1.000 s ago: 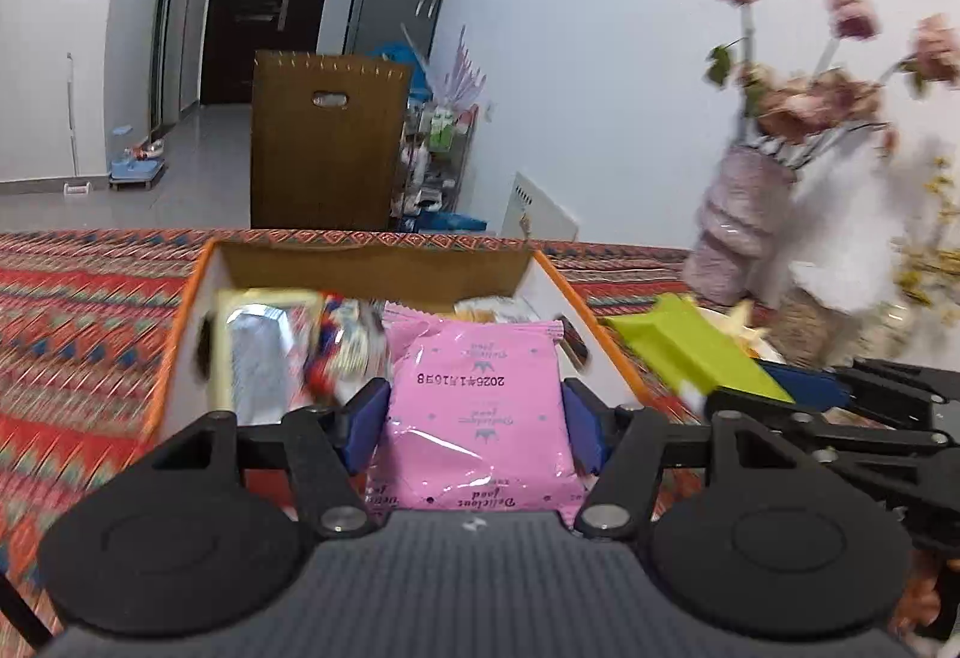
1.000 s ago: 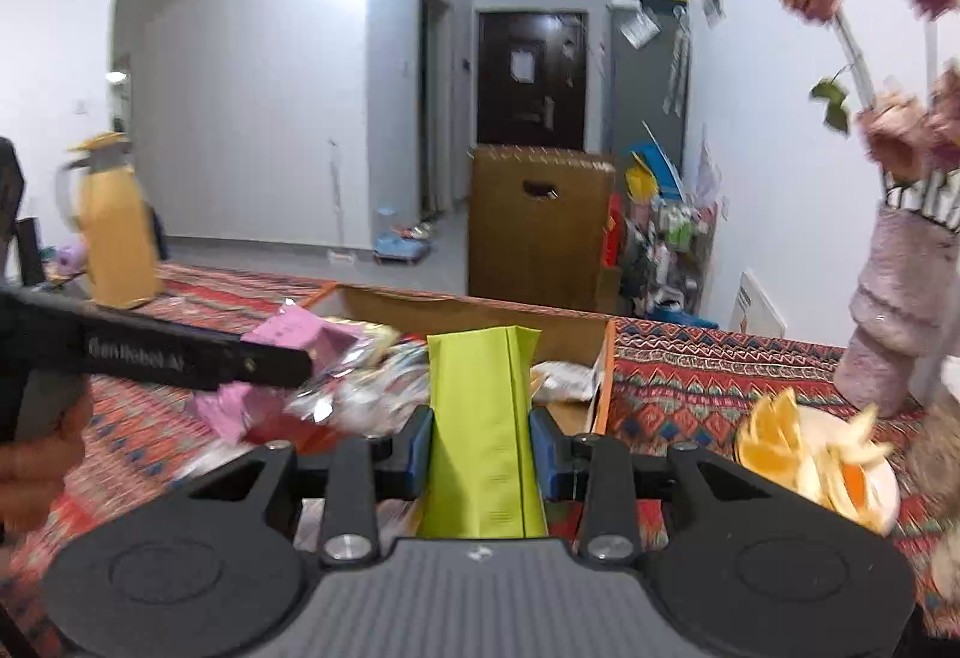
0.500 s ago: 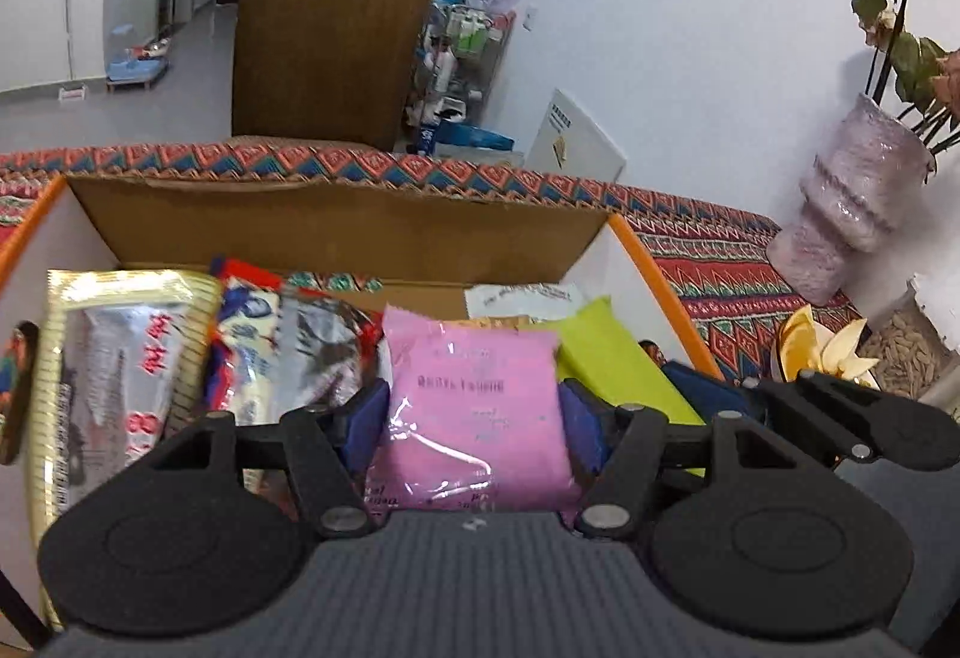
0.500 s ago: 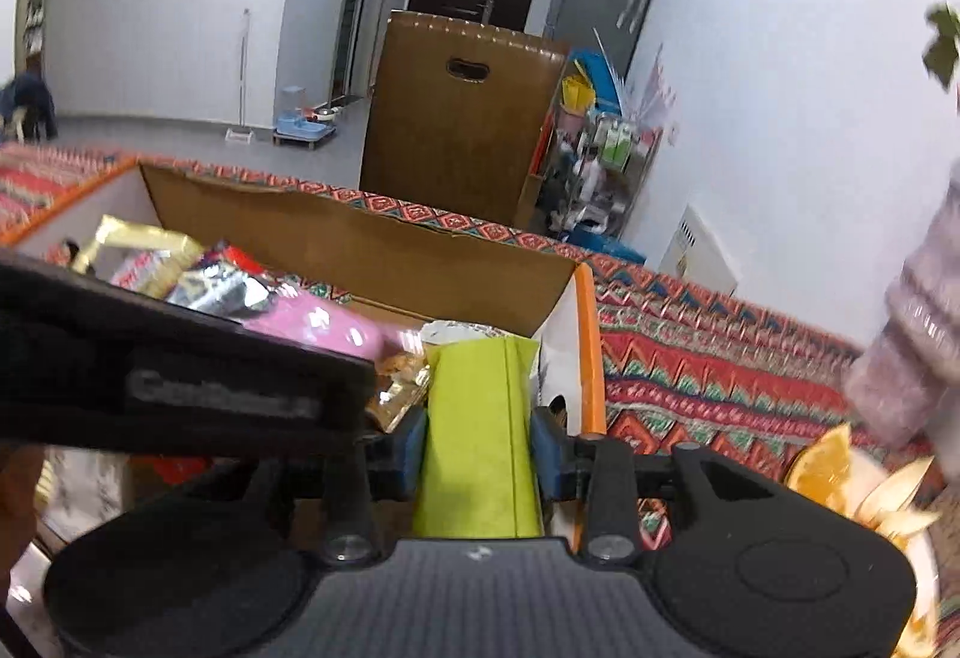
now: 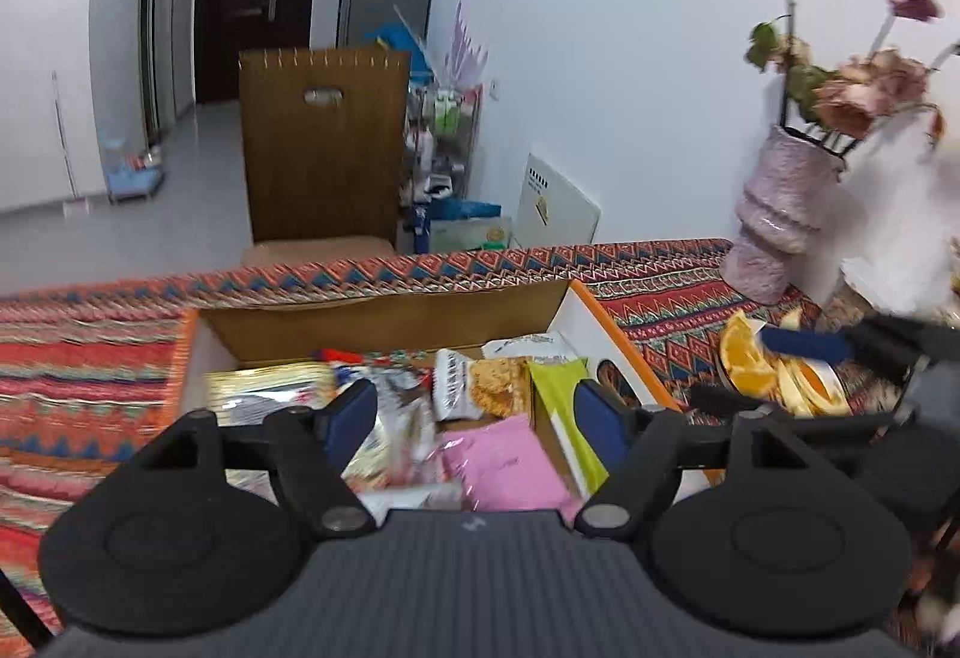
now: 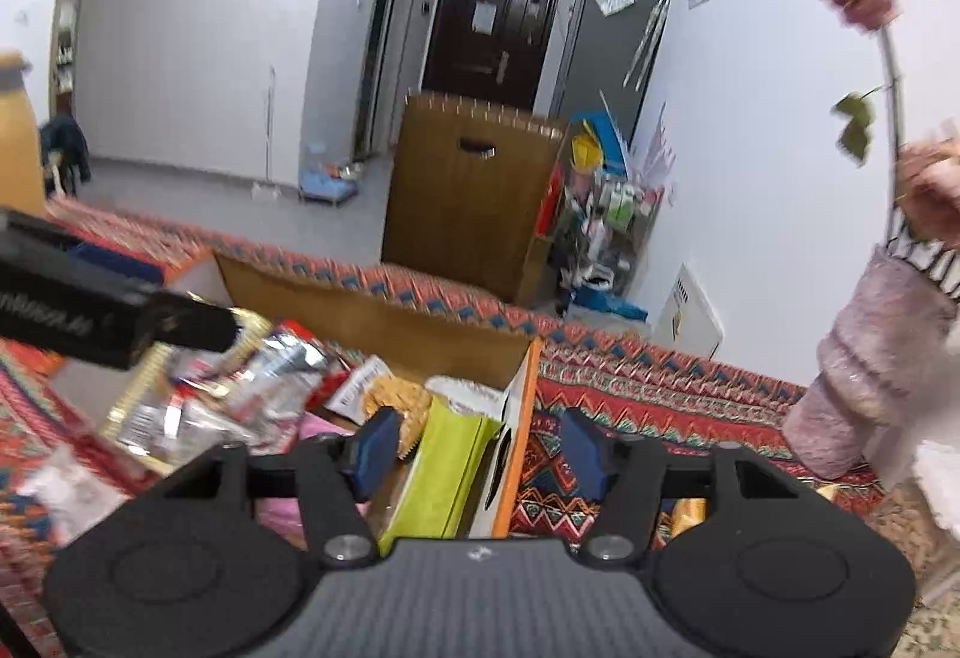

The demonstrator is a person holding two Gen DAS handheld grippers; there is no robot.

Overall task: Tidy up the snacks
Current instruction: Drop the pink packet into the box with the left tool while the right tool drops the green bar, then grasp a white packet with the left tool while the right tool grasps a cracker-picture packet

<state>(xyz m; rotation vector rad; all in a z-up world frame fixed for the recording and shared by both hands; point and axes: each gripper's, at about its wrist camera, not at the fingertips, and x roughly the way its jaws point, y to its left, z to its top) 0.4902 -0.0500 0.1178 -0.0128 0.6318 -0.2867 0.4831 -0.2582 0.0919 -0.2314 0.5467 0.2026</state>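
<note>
Two grippers hover above an open cardboard box (image 5: 384, 319) of snacks on a patterned tablecloth (image 5: 660, 292). On the left gripper (image 5: 474, 418) the blue pads (image 5: 351, 415) stand wide apart with nothing between them; below the gap, inside the box, lies a pink packet (image 5: 501, 463), with a cracker packet (image 5: 480, 385) farther in and silver and gold packets (image 5: 270, 394) to the left. Spread just as wide and holding nothing, the right gripper (image 6: 474, 445) sits over the box's right wall, where a green packet (image 6: 447, 469) leans against the inside of that wall. Right of the box, a plate of orange slices (image 5: 744, 358) rests on the cloth, and a pink vase (image 5: 780, 214) of dried flowers stands by the far wall.
</note>
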